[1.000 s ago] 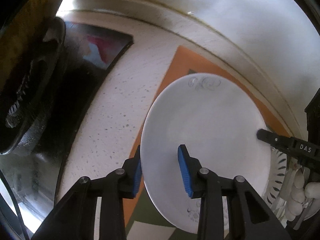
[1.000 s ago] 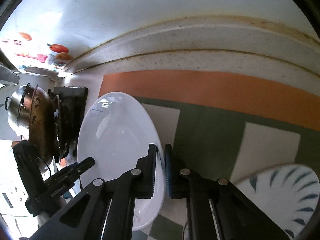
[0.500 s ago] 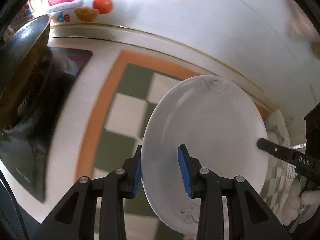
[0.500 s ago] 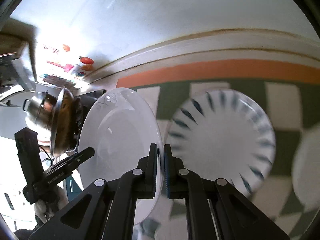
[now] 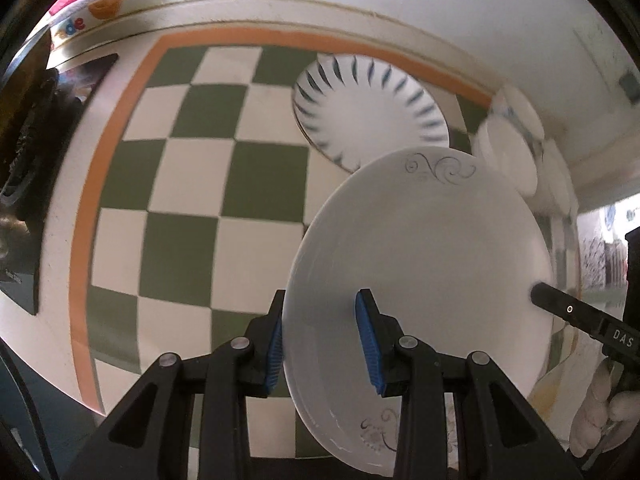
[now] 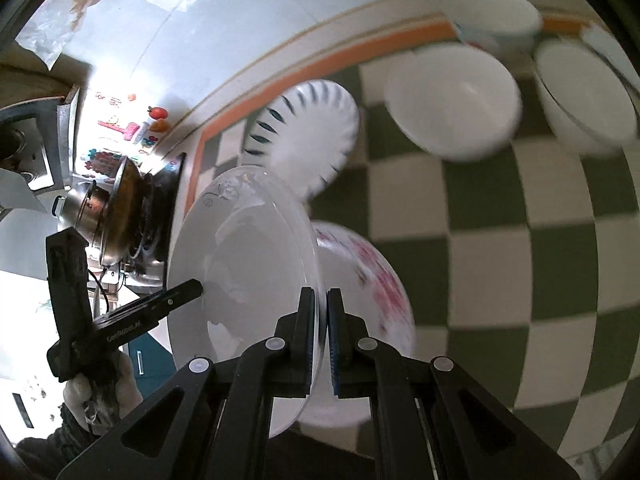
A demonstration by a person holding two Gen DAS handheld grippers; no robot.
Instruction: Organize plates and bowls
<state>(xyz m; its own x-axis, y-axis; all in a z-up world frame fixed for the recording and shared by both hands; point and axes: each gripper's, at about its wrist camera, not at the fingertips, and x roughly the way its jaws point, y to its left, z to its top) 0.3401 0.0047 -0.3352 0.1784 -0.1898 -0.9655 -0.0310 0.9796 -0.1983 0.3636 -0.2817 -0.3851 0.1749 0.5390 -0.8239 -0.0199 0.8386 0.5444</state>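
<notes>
We have the white scroll-patterned plate (image 5: 420, 280) clamped from both sides — the left gripper (image 5: 320, 344) on its near rim at lower centre, the right gripper (image 6: 322, 336) pinched tight on the opposite edge. A second ago it hung over the orange border by the stove; now it sits above the checkered mat (image 5: 192, 168), with the blue-striped plate (image 5: 372, 116) at upper centre. In the right wrist view, the floral plate (image 6: 372, 280) lies just behind it and white bowls (image 6: 452, 100) sit upper right — we judge stacking is next.
</notes>
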